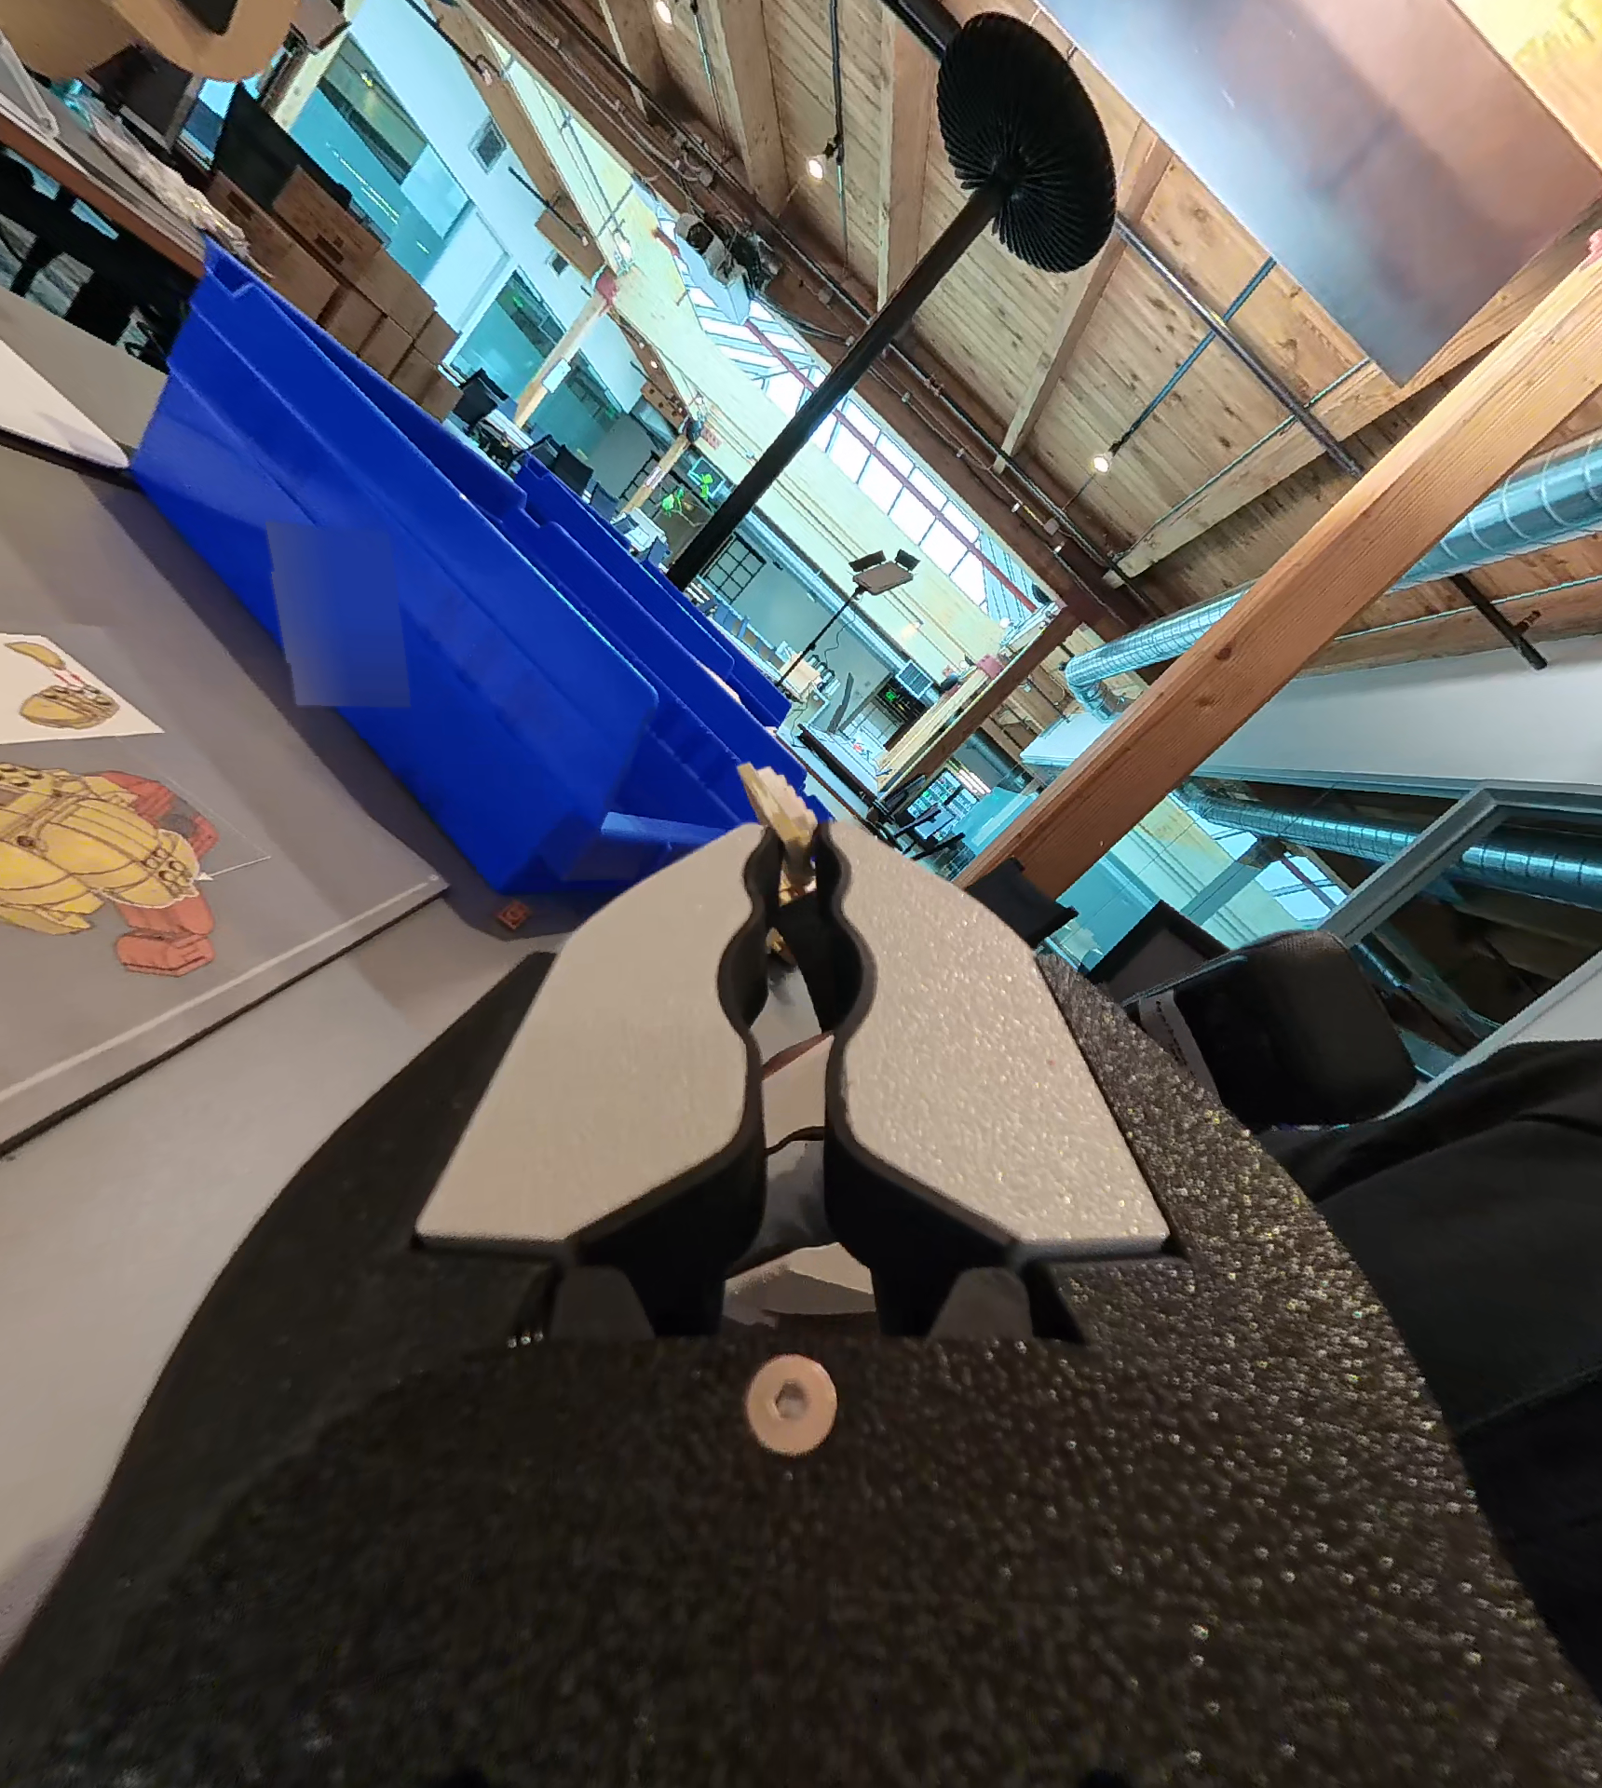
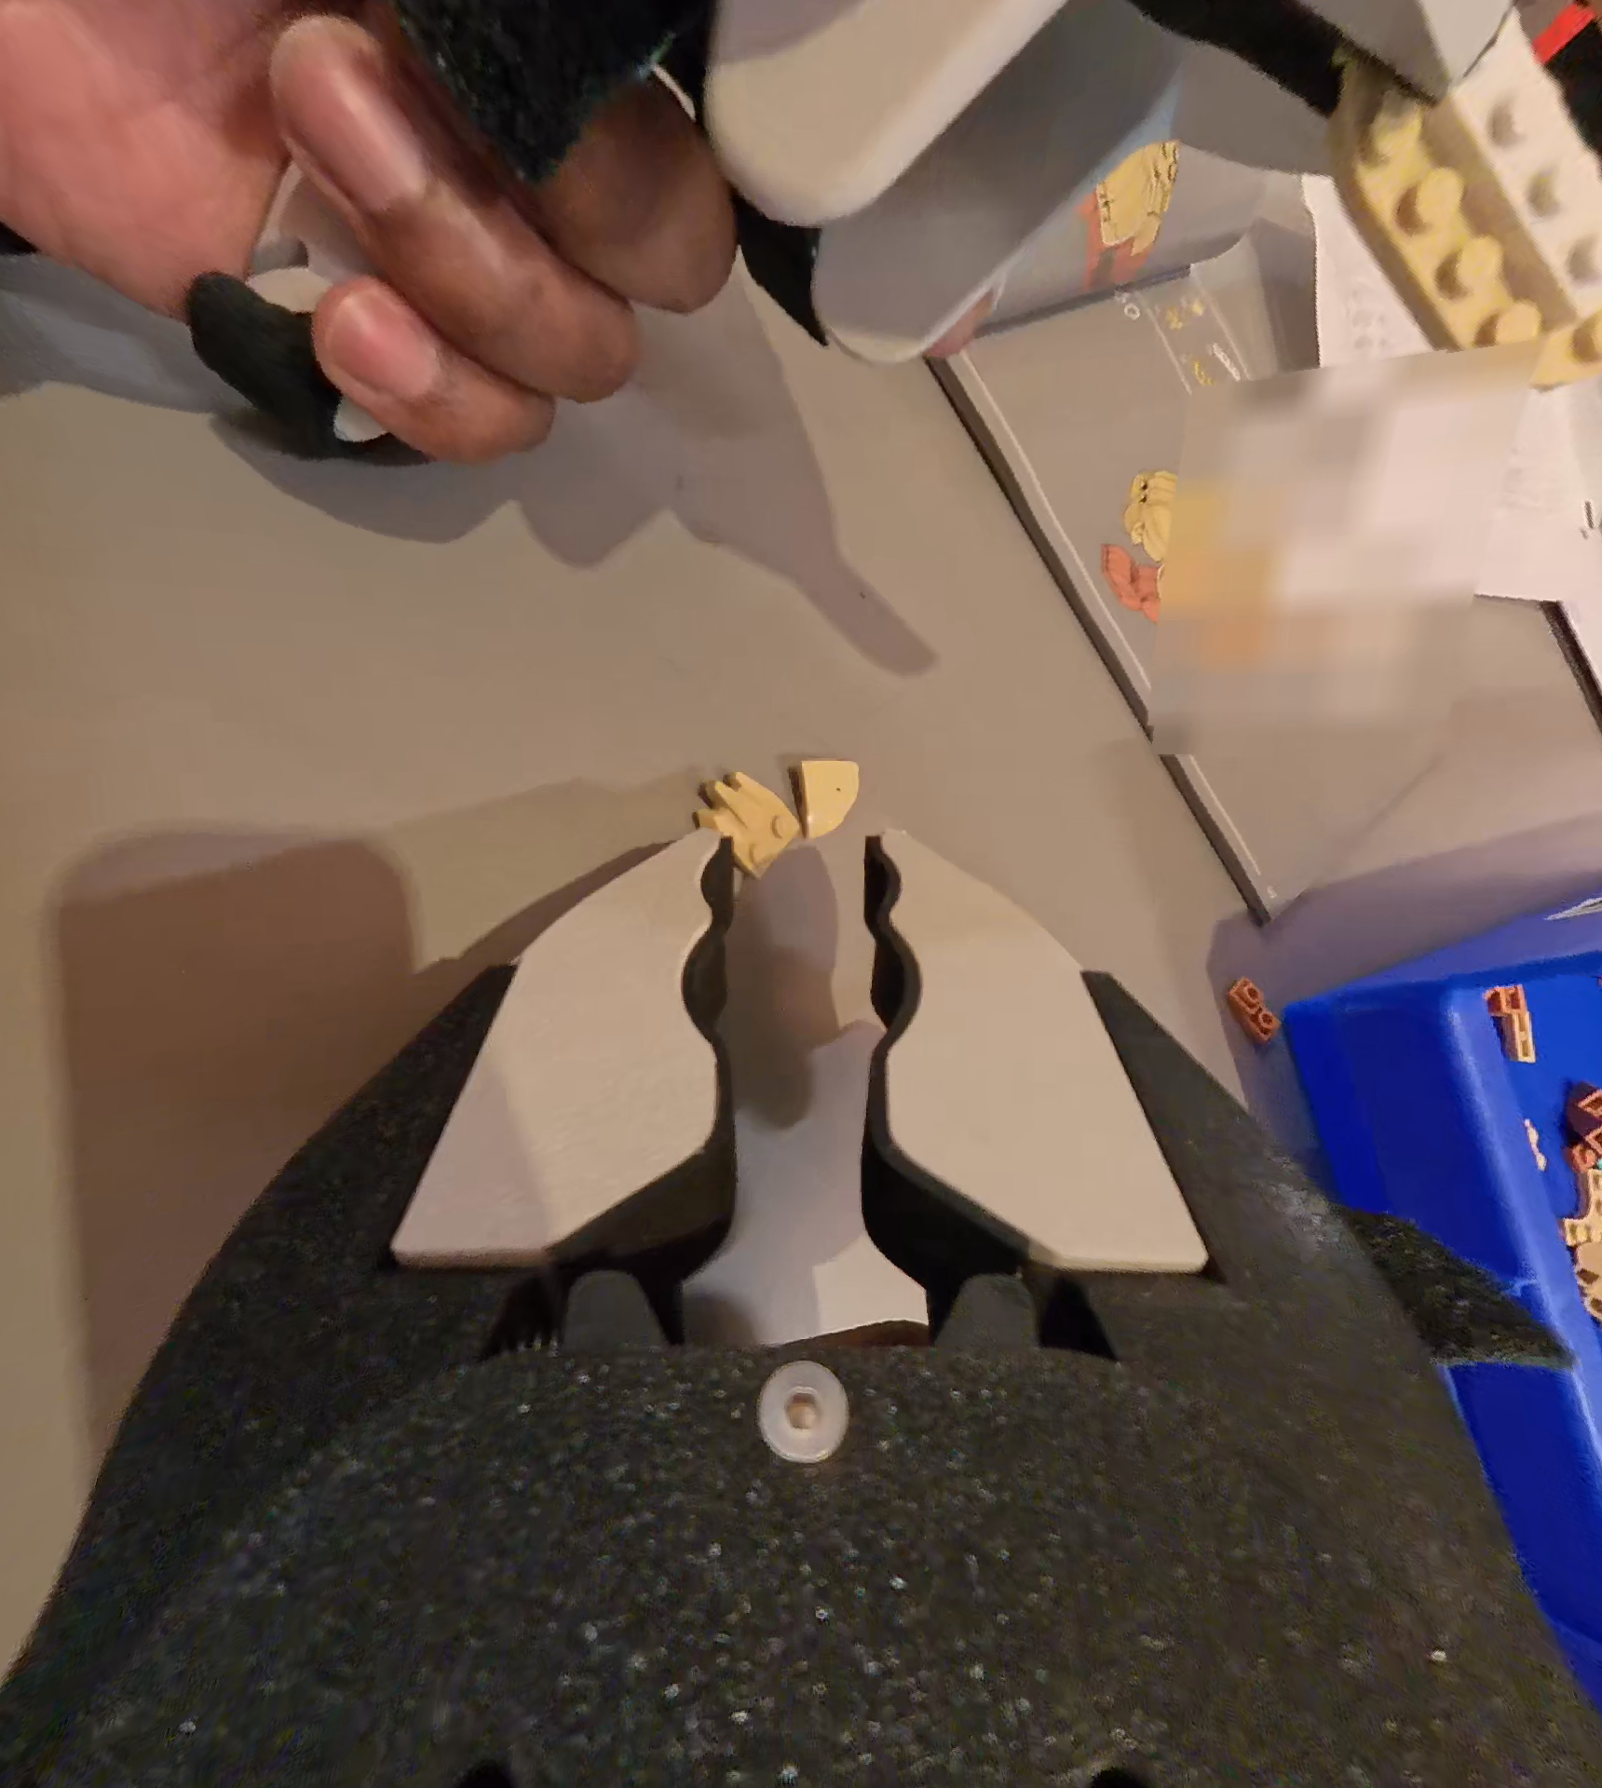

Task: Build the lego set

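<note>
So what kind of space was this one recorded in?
Probably a converted warehouse or loft workshop: exposed timber ceiling beams, bare metal ducting and stacked cardboard boxes. The work happens on a grey table beside a blue parts bin.

Each gripper (image 1: 789, 851) (image 2: 792, 851) has 2 pale grey fingers (image 1: 642, 1055) on speckled black foam, 1 silver screw (image 1: 791, 1403).

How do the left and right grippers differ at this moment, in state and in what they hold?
The left gripper is shut on a tan and white lego assembly; the right gripper is open and holds nothing. The left one is raised above the grey table; the right one points down at two loose tan pieces lying on it, near its fingertips. Both have pale grey fingers on black bodies.
</note>
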A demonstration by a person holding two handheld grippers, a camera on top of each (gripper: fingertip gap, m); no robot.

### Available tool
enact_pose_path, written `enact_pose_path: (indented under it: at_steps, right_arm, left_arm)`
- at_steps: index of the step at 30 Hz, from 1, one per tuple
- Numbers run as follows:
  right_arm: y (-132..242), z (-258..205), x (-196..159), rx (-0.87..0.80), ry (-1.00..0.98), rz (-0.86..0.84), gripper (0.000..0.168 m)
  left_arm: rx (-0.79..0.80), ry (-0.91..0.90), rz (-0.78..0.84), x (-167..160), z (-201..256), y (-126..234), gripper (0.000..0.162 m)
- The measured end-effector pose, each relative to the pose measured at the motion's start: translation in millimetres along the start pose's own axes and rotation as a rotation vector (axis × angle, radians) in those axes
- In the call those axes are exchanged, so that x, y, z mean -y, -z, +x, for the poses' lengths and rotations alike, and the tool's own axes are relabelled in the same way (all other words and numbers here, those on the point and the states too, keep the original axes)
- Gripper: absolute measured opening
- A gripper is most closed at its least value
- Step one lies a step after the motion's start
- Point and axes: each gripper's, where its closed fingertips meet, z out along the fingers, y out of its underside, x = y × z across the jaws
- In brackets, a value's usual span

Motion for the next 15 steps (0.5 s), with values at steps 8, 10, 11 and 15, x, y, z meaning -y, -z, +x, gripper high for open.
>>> enact_pose_path:
  at_steps: [8,10,11,15]
  right_arm:
    - [-11,27,-6,-0.113,0.046,-0.051,0.026]
    - [-8,23,-4,-0.09,0.016,-0.045,0.026]
    - [-6,16,-2,-0.06,-0.005,-0.032,0.026]
    - [-6,0,8,0.003,-0.062,0.003,0.027]
  left_arm:
    - [0.001,-0.012,-0.001,1,2,1,0.006]
    - [0.008,-0.023,-0.001,2,2,2,0.006]
    - [0.011,-0.025,0.001,3,1,2,0.006]
    - [0.009,-0.022,0.005,4,1,3,0.006]
